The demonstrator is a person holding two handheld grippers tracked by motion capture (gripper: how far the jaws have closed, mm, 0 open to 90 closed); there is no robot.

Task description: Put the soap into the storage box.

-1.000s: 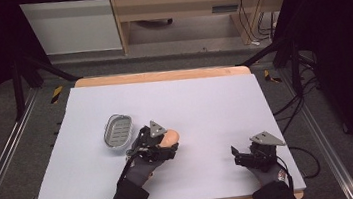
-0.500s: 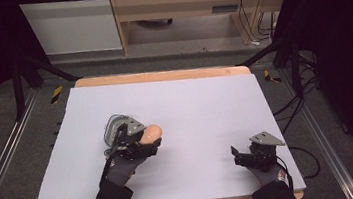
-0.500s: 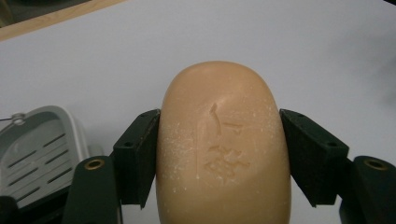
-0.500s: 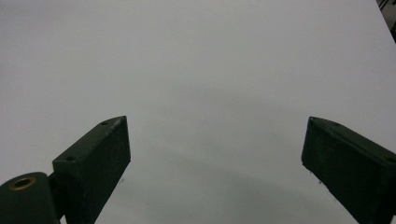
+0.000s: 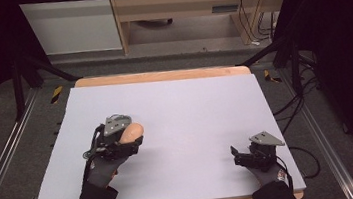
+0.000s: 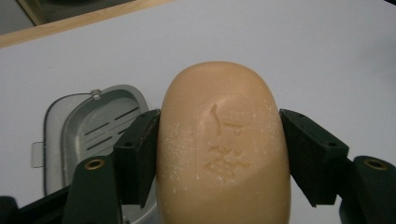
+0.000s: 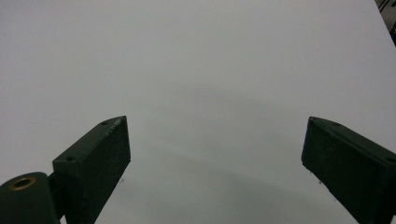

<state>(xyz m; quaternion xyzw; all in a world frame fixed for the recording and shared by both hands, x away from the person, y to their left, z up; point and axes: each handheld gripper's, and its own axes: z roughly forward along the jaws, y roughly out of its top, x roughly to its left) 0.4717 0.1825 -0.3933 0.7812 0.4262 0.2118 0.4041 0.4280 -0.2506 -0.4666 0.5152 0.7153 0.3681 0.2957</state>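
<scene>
The soap (image 6: 224,144), a tan rounded bar with a stamp pressed into its top, sits pinched between the jaws of the left tongs (image 6: 219,154), one black jaw flat against each long side. White flecks dust its surface. From the high view the soap (image 5: 131,132) pokes out past the front of the left tongs (image 5: 128,141), over the left half of the counter (image 5: 195,107).

Just below and to the left of those jaws, in the left gripper view, lies a grey dish (image 6: 88,130) with slots in its floor and a small tab on its rim. Part of it is hidden behind the left jaw and the soap, so I cannot tell whether the soap touches it.

The left hand (image 5: 102,167), gloved in grey, grips the tongs from behind.

Well apart, near the counter's front right corner, the right tongs (image 5: 235,154) rest low, jaws spread wide with nothing between them. In the right gripper view the right tongs (image 7: 215,158) face bare pale counter (image 7: 201,70).
</scene>
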